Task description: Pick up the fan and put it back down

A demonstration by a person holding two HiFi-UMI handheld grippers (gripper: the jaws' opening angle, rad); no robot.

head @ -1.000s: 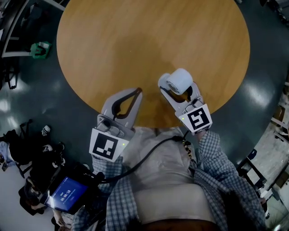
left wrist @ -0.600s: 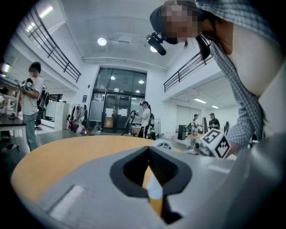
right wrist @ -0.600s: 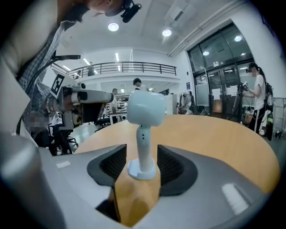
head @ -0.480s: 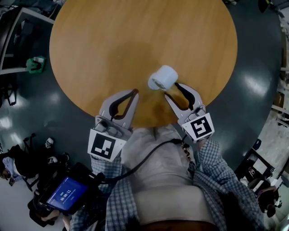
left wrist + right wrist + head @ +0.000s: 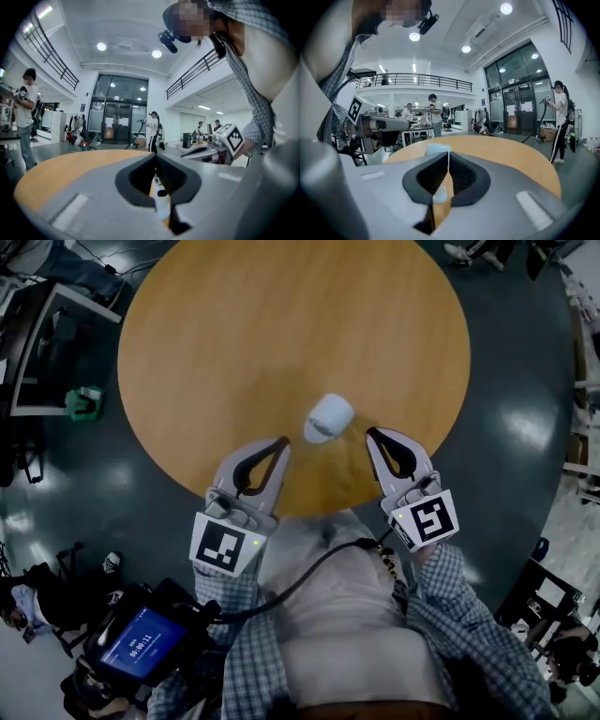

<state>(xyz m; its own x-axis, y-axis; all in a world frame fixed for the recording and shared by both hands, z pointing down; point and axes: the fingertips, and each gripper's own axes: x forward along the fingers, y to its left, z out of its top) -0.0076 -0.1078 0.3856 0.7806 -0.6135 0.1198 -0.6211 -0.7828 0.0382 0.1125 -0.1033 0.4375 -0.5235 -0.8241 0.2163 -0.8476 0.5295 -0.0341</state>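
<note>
Round table (image 5: 281, 324): fan (image 5: 328, 418) sits free at my 12 o'clock; right gripper (image 5: 372, 434) just closed empty, left gripper (image 5: 282, 442) pressed together, both clear so it rests.

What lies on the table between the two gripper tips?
The white fan, apart from both the left gripper and the right gripper, whose jaws have just closed empty. The head view shows it.

Bare wooden tabletop (image 5: 281, 324) all round the small white fan (image 5: 328, 418), lone obstacle near the person's edge.
</note>
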